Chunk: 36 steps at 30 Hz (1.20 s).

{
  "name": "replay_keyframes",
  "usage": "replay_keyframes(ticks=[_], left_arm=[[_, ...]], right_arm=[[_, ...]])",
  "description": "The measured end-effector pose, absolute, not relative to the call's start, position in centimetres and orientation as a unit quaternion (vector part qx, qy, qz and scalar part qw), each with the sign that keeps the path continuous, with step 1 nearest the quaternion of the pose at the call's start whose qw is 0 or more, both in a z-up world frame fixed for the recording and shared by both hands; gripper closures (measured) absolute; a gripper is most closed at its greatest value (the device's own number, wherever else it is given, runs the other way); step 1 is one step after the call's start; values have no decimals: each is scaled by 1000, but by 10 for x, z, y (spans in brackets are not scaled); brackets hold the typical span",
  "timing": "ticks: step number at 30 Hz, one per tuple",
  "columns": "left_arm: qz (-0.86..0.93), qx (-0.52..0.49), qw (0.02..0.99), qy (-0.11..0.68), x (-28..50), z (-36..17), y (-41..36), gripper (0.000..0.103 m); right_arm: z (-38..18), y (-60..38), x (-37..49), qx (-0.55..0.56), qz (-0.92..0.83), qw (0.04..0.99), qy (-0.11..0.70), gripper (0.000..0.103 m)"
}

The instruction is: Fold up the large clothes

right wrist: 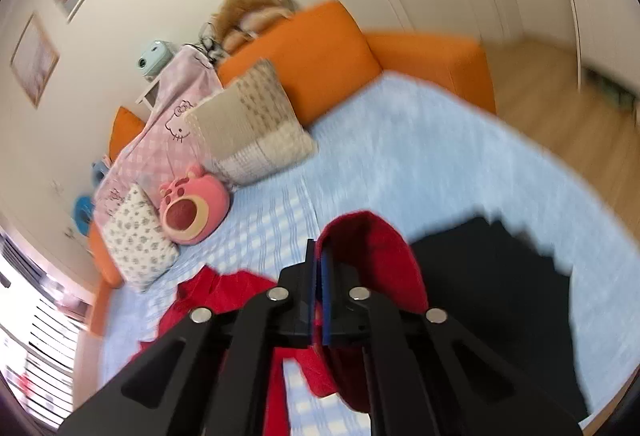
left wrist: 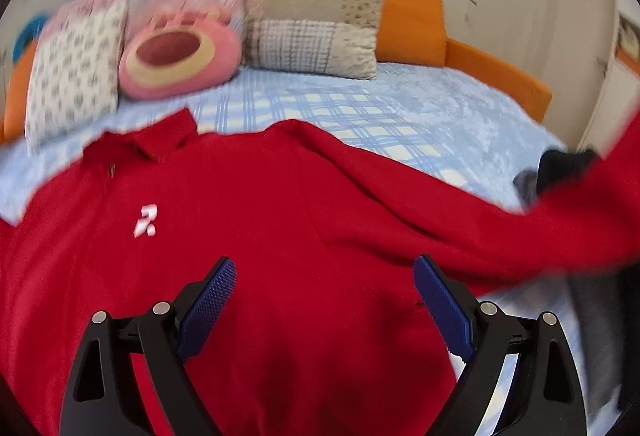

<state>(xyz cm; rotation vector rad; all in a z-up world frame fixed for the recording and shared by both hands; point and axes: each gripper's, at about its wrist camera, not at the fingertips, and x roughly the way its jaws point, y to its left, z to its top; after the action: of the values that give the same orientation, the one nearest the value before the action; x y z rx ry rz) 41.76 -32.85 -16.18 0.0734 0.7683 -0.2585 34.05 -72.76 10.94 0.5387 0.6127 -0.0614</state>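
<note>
A large red polo shirt (left wrist: 260, 228) with a small white chest logo lies spread on the bed, collar toward the pillows. My left gripper (left wrist: 324, 276) hovers over its middle with the blue pads wide apart and nothing pinched between them. One red sleeve (left wrist: 580, 220) stretches up and off to the right edge of the left wrist view. In the right wrist view my right gripper (right wrist: 318, 268) is shut on the red sleeve cuff (right wrist: 372, 248), which is lifted off the bed and curls over the fingers. The rest of the shirt (right wrist: 224, 300) hangs below.
The bed has a light blue checked sheet (left wrist: 360, 108). Pillows (left wrist: 316, 20), a pink plush toy (left wrist: 176, 60) and a pink blanket (right wrist: 168, 140) line its orange headboard (right wrist: 320, 56). A dark garment (right wrist: 500, 284) lies on the sheet to the right. Wooden floor (right wrist: 560, 104) lies beyond.
</note>
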Motion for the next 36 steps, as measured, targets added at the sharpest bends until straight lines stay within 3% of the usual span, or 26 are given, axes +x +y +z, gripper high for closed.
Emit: replay_keyframes(ticks=[1,3,5,6,10,11,17,23,27,36], left_arm=[[-125,58,919,370,417,-165,-335,13],[-130,76,918,368,417,-171,-340,39],[-156,65,908,384,420,-183,-343,55],[-166,55,903,393,420,-188,-343,69],[-200,23,893,402,421,-200,-338,84],[-214,13,892,397,419,-200,-336,92],[-212,78,904,362,401,-202,-359,96],[-203,177,905,329,385,-207,-393,99],[-207,177,900,339,390,-211,-395,99],[-205,170,900,344,395,-214,-395,99]], right_arm=[[128,-716,349,250,-27,923,292,101],[150,-701,361,241,-26,926,289,101],[171,-680,374,220,-25,932,289,101],[183,-663,383,205,-23,935,289,101],[210,-605,410,166,-4,941,295,101],[217,-588,417,154,2,943,296,101],[244,-453,467,92,59,947,301,101],[222,-311,502,40,121,932,338,101],[170,-206,521,-22,171,909,380,101],[12,-54,530,-34,230,855,464,101]])
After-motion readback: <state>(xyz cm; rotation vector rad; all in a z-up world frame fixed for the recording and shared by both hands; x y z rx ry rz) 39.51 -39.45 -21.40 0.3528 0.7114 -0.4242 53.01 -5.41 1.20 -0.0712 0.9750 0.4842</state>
